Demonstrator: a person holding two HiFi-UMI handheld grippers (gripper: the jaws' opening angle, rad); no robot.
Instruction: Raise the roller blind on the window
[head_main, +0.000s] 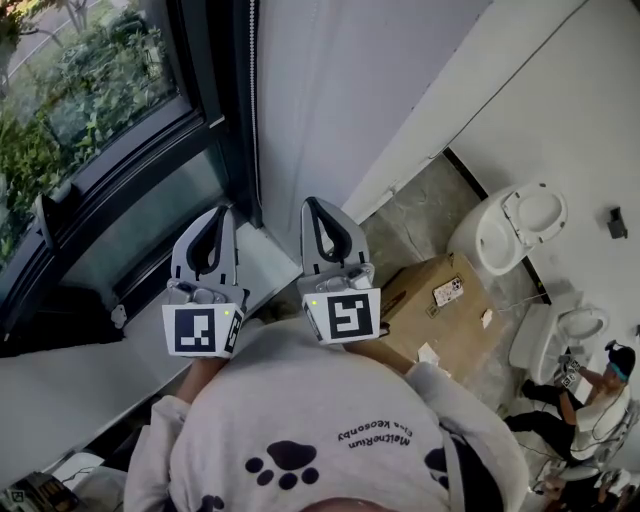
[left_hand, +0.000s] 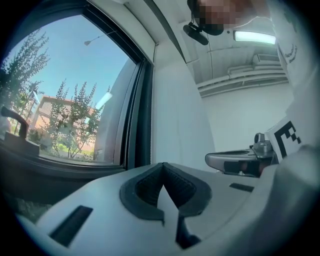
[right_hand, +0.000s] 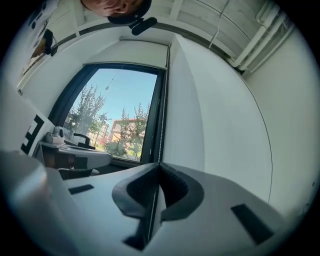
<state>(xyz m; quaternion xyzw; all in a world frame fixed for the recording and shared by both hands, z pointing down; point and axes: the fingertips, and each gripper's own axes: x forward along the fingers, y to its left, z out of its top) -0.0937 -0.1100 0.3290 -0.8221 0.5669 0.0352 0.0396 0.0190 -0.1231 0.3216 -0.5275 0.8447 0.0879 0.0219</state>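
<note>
Two tools are up by the window. Our right tool is pinching the blind's bead chain, which hangs centre-frame along the window's right edge. Our left tool is pressed together, empty. The window looks uncovered, so we judge little raising remains. The chain is thin, beaded and straight.

The floor is grey mottled stone, bounded by white walls. A brown cardboard box stands on it. Just past the box sits a white toilet with its seat raised, and a second toilet stands farther along. A person crouches on the floor near that one.
</note>
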